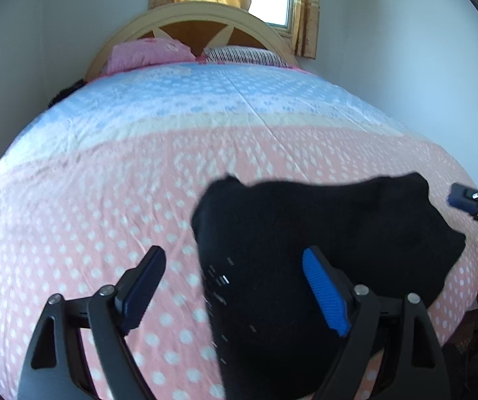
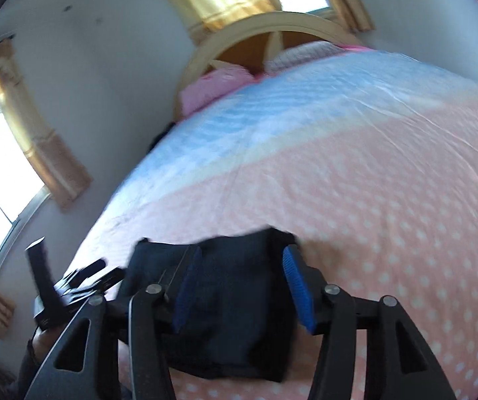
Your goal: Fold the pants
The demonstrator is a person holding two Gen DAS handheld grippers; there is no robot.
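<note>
The black pants (image 1: pixel 305 233) lie folded into a compact bundle on the pink dotted bedspread (image 1: pixel 105 200), near the bed's front right corner. My left gripper (image 1: pixel 235 266) is open above the bundle's left edge, holding nothing. In the right wrist view the same pants (image 2: pixel 232 300) lie as a dark rectangle on the bedspread (image 2: pixel 372 200). My right gripper (image 2: pixel 242 266) is open just above them, empty. The right gripper also shows at the right edge of the left wrist view (image 1: pixel 472 200). The left gripper shows at the left of the right wrist view (image 2: pixel 72 283).
The bedspread turns blue toward the headboard (image 1: pixel 189 20). A pink pillow (image 1: pixel 145 53) and a striped pillow (image 1: pixel 245 55) lie there. White walls flank the bed. Curtained windows (image 2: pixel 2 153) are behind and to the left.
</note>
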